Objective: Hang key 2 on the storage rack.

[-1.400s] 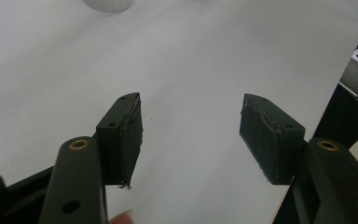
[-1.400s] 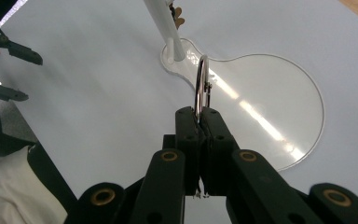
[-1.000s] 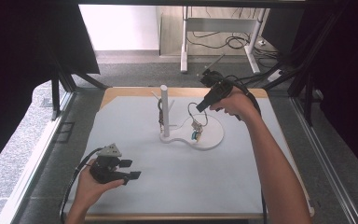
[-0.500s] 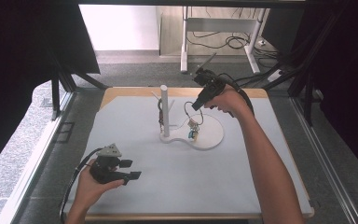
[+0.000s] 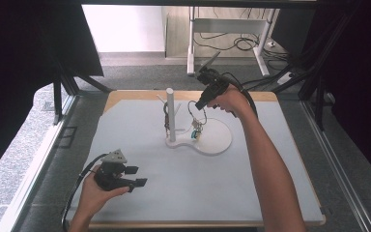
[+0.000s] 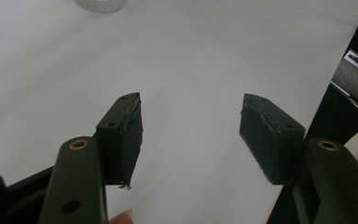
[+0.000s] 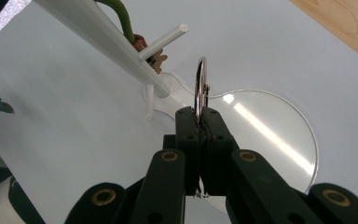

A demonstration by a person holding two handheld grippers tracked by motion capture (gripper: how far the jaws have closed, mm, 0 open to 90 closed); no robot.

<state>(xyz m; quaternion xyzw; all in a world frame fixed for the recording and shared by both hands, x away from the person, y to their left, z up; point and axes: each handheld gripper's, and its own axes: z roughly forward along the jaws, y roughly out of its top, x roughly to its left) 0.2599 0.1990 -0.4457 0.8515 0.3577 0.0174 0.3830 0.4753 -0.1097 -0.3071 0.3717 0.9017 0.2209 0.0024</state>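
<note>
Lifted R gripper point(image 7: 198, 116) w/ ring point(image 7: 200, 86) off base point(image 5: 220, 140), clamped, toward peg point(image 7: 163, 42); L gripper point(image 6: 191, 135) wide, idle on bench point(image 5: 198, 188).

A post stand point(image 5: 170, 113) rises mid-table, its base plate point(image 5: 217, 140) spreading right, a keyring point(image 5: 195, 113) hanging just above the plate.

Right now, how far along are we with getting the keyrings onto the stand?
Done: one item already hangs on the white stand. In hand: the right hand-held gripper is shut on a metal keyring, lifted above the dish. Left: hooking it on a peg. The left hand-held gripper is open, idle.
</note>
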